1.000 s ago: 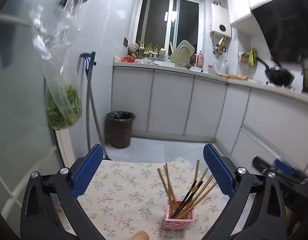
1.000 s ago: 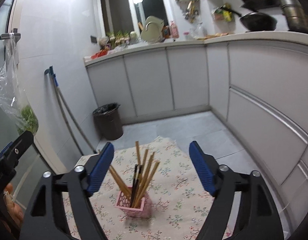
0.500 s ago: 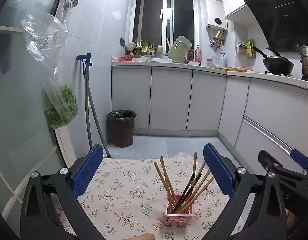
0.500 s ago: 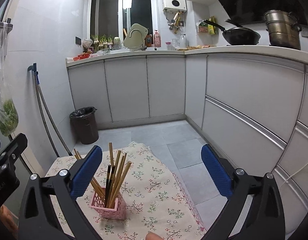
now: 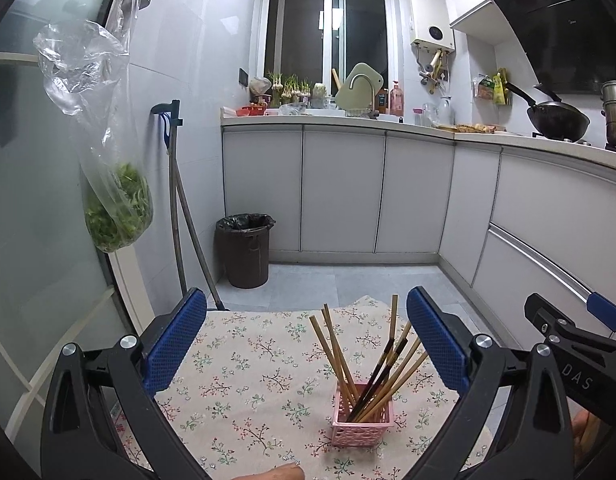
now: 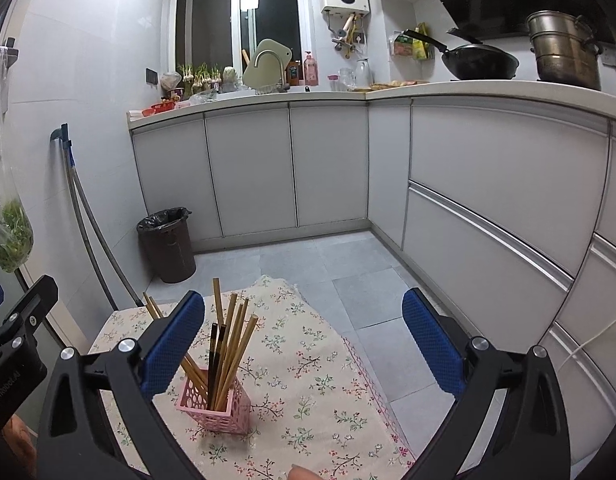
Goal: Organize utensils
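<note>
1. Both my grippers hang over the table, tipped a bit down toward the floral cloth (image 5: 244, 380). Left gripper (image 5: 307, 344) has its fingers spread wide, nothing between the pads. Right gripper (image 6: 304, 346) is spread wide too; its jaws have just been opening, and they're empty.
2. The pink basket (image 5: 363, 420) stands upright on the cloth, ahead of both grippers and touching neither. From the left view it's right of centre; from the right view it's by the left finger.
3. The chopsticks (image 5: 372, 364) stand on end in it, tips up, fanned out: a couple lean left, the rest lean right.
4. Bare cloth lies all around the basket. The table's far edge drops to open floor; the bin (image 5: 246, 250) and cabinets (image 5: 340, 188) are well apart.
</note>
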`<state>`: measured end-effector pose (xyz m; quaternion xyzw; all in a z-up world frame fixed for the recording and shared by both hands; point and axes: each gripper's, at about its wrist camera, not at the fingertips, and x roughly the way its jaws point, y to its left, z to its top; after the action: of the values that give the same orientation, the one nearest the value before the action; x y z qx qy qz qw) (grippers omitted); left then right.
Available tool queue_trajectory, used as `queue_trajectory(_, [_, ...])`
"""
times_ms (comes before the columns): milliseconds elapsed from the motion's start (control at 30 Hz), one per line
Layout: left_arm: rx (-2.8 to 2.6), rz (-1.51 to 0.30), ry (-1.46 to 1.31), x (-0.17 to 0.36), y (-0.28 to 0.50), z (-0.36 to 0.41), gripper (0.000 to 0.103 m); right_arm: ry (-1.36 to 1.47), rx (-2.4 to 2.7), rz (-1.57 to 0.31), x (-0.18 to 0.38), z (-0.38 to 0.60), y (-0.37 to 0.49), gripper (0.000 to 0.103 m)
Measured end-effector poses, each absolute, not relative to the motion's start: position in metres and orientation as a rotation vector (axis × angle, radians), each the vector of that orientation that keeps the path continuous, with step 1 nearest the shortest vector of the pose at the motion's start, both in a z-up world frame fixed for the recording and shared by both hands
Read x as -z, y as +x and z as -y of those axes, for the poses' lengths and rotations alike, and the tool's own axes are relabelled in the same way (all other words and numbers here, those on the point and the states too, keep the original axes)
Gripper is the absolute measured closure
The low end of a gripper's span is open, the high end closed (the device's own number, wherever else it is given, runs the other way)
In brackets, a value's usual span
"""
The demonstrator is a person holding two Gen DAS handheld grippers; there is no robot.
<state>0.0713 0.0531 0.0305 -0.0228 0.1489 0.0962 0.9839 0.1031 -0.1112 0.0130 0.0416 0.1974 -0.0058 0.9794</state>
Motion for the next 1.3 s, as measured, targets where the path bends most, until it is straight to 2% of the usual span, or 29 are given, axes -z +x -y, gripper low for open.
queue_trajectory(1300, [-0.217, -0.316, -0.053, -0.0277, 0.0768, -0.0592, 0.007, 0.094, -0.019, -0.441, -0.0062, 0.1041, 0.1089, 0.007])
